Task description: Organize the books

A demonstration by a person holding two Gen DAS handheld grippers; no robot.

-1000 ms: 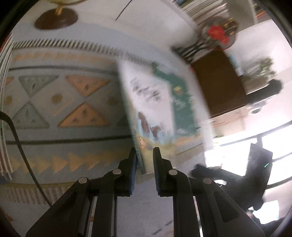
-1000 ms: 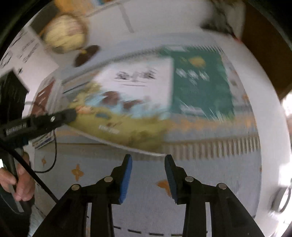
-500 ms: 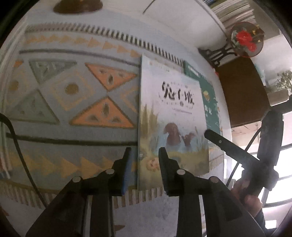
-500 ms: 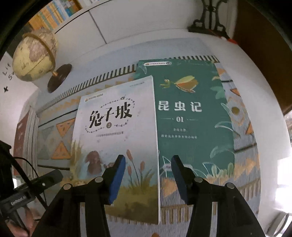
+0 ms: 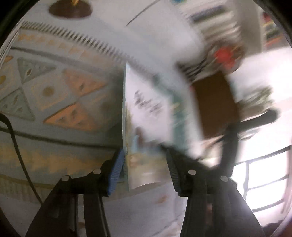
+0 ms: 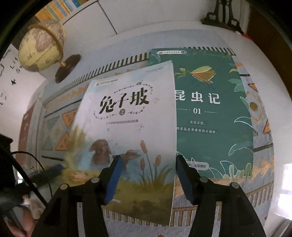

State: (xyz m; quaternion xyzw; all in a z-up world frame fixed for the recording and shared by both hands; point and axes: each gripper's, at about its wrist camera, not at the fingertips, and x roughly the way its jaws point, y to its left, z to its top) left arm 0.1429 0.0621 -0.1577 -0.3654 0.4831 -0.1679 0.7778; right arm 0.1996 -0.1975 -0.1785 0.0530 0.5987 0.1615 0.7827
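Note:
A pale book (image 6: 131, 113) with a rabbit on its cover lies on the patterned cloth (image 6: 259, 127). Its right edge overlaps a green insect book (image 6: 213, 113). My right gripper (image 6: 147, 164) hovers over the pale book's lower right part. Its jaws are opening, and its pads press on nothing. In the blurred left wrist view, my left gripper (image 5: 144, 164) is at the pale book's (image 5: 146, 113) near left corner. Those jaws are opening too, and that book edge shows between the fingers ungripped. Its blue tip (image 6: 56, 167) shows by the book's smeared left edge.
A globe (image 6: 42, 49) on a dark base stands at the back left. A black iron stand (image 6: 224, 16) is at the back right. A brown cabinet (image 5: 215, 105) and a red ornament (image 5: 226, 56) lie beyond the books. A black cable (image 5: 16, 145) trails on the left.
The pale book went from hanging at my left gripper's nearly shut fingers to resting on the cloth over the green book. Both grippers have spread wider. The right one has come closer over the books.

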